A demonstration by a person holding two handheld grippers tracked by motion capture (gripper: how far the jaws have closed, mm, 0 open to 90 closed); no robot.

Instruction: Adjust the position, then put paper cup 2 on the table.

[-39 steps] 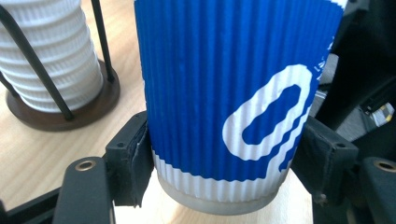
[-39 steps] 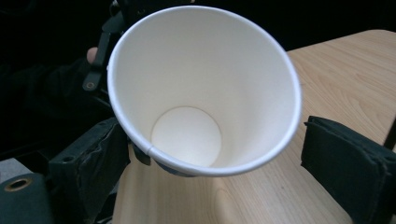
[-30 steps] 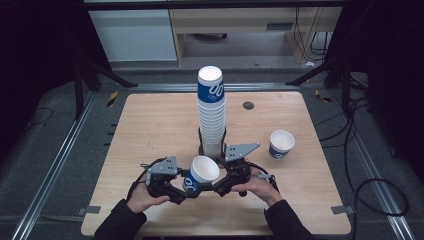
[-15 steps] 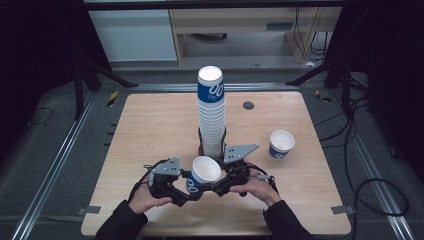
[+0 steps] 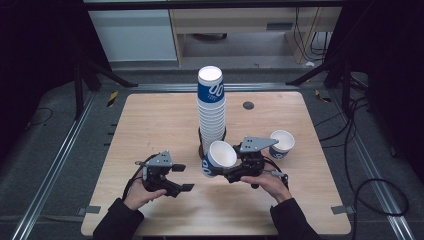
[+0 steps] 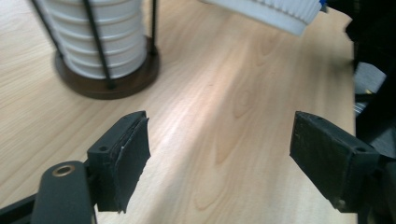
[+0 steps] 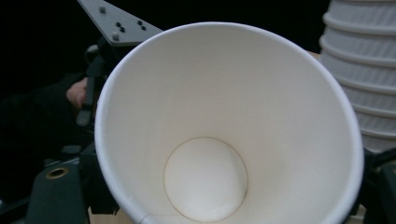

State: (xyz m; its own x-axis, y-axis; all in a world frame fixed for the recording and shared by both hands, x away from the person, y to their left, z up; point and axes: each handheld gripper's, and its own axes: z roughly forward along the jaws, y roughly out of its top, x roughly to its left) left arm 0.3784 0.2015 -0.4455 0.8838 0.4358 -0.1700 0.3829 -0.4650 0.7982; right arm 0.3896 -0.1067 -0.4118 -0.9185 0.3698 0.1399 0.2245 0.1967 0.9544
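The right gripper (image 5: 227, 172) is clamped on a paper cup (image 5: 218, 157), held tilted above the table (image 5: 150, 120) just in front of the cup stack (image 5: 211, 115); in the right gripper view the cup's (image 7: 224, 140) white inside faces the camera. The left gripper (image 5: 184, 177), its jaws just opened with nothing between them, hovers apart to the left. The stack stands in a wire holder with a dark base (image 6: 107, 84). Another cup (image 5: 281, 144) stands behind the right hand. Dark floor, rails and cables surround the wooden table.
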